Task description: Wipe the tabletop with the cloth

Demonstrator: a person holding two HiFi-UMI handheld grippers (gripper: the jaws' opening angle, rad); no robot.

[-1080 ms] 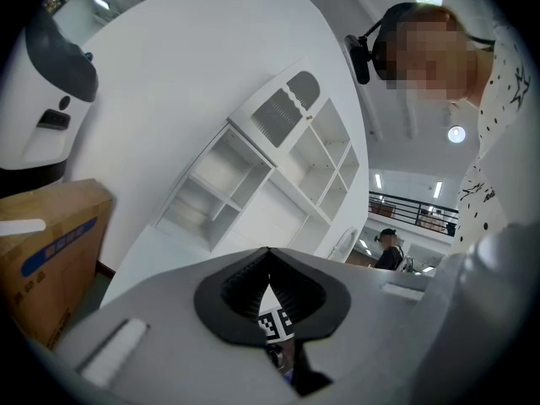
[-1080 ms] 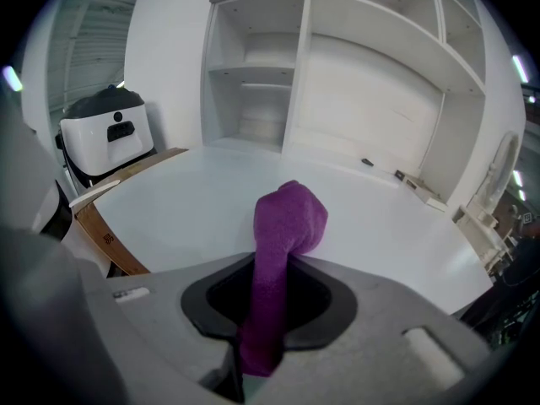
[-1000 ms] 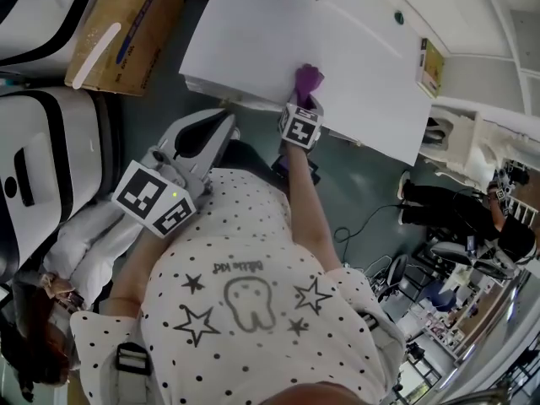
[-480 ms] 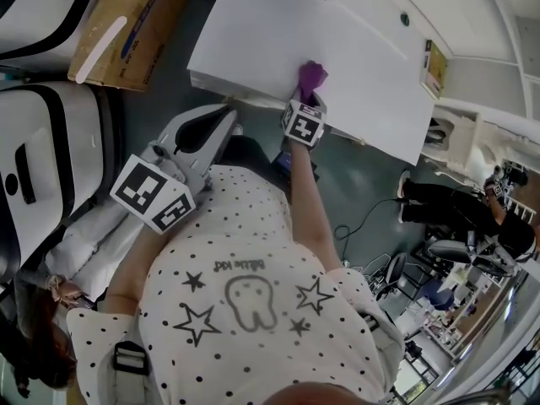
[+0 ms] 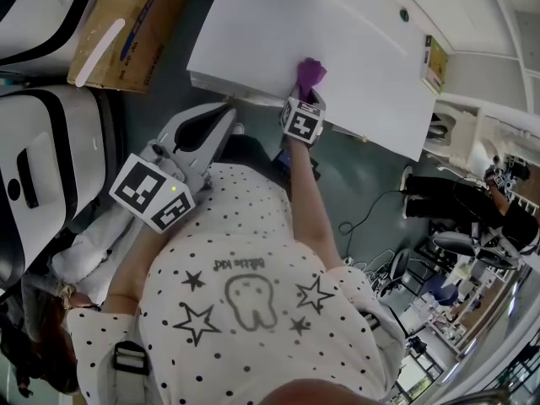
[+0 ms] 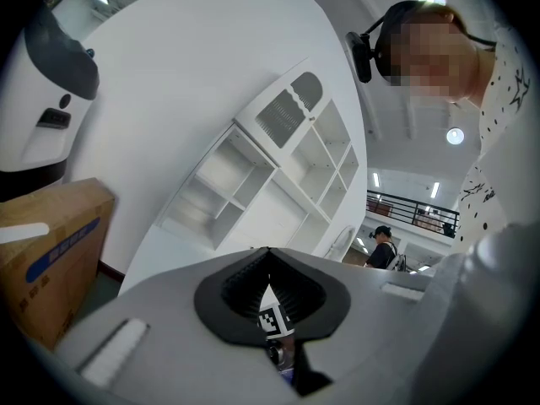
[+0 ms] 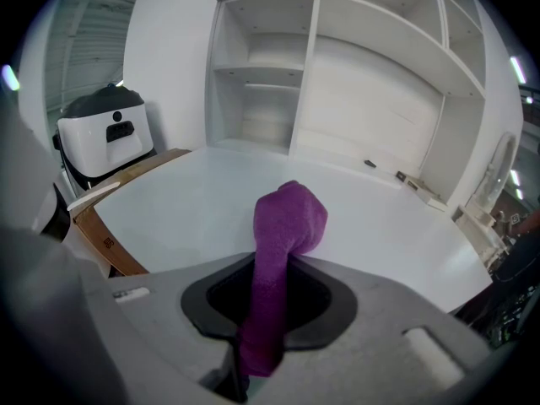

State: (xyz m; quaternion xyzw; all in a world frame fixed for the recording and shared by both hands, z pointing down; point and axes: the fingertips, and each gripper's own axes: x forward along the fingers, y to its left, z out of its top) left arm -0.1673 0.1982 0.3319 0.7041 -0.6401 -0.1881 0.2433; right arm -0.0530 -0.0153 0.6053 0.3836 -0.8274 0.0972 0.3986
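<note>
The purple cloth (image 5: pixel 310 72) rests bunched on the white tabletop (image 5: pixel 253 32), just inside its near edge. My right gripper (image 5: pixel 308 91) is shut on the cloth, at that edge. In the right gripper view the cloth (image 7: pixel 289 218) rises from between the jaws of the right gripper (image 7: pixel 283 264) and folds over onto the tabletop (image 7: pixel 194 192). My left gripper (image 5: pixel 221 118) hangs off the table, left of the right one, over the floor. Its jaws stand together in the left gripper view, the left gripper (image 6: pixel 270 256) holding nothing.
A cardboard box (image 5: pixel 126 24) lies on the floor left of the table. A white and black machine (image 5: pixel 34 159) stands further left. White shelves (image 7: pixel 337 83) rise behind the table. Cables (image 5: pixel 371 218) trail on the floor at the right, where another person (image 5: pixel 472 209) stands.
The right gripper and the cloth have edged slightly farther onto the tabletop. The left gripper has stayed about where it was.
</note>
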